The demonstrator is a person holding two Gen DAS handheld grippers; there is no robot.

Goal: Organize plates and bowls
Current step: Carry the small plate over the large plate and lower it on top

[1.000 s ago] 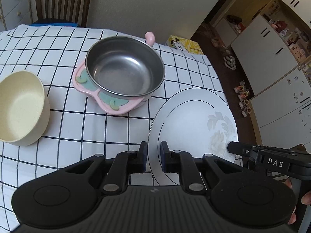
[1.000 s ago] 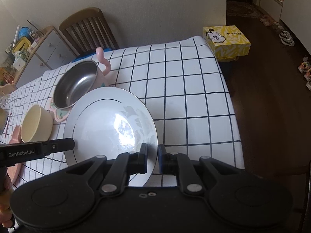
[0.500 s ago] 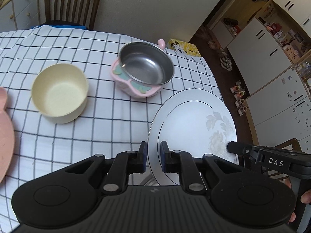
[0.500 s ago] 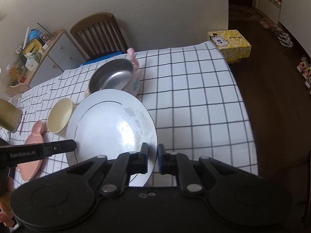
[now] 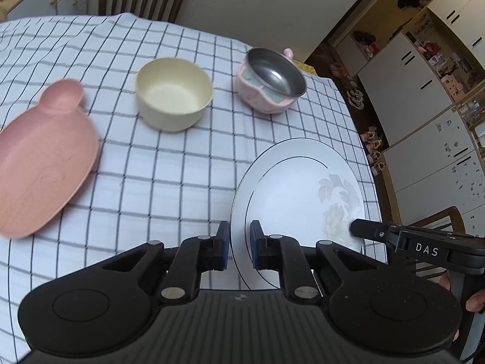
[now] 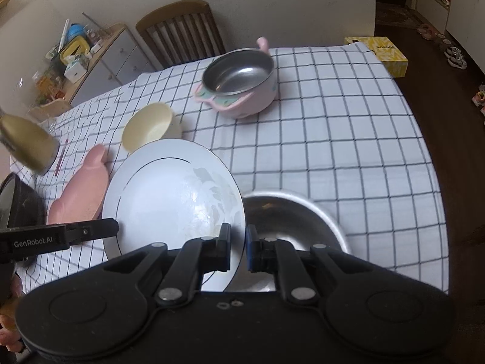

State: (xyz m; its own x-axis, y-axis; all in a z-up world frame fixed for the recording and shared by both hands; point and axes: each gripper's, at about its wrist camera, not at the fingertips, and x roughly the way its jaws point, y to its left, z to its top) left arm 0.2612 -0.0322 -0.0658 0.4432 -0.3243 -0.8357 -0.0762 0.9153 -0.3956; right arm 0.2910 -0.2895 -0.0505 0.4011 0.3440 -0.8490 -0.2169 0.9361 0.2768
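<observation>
A checked tablecloth [image 5: 182, 182] covers the table, and a wooden chair [image 6: 182, 30] stands at its far side. Held above the cloth's near right part is the white plate [image 5: 297, 191] with a grey flower print, lifted clear of the table. The left gripper [image 5: 236, 242] is clamped on the plate's left rim; the right gripper [image 6: 237, 244] is clamped on the opposite rim (its tip shows in the left wrist view at the plate's right edge). In the right wrist view a steel bowl [image 6: 288, 221] lies under the plate's right side. A pink ear-shaped plate [image 5: 42, 157] lies at the left, a cream bowl [image 5: 174, 94] farther back, and a pink-cased steel bowl [image 5: 269, 82] to the far right.
</observation>
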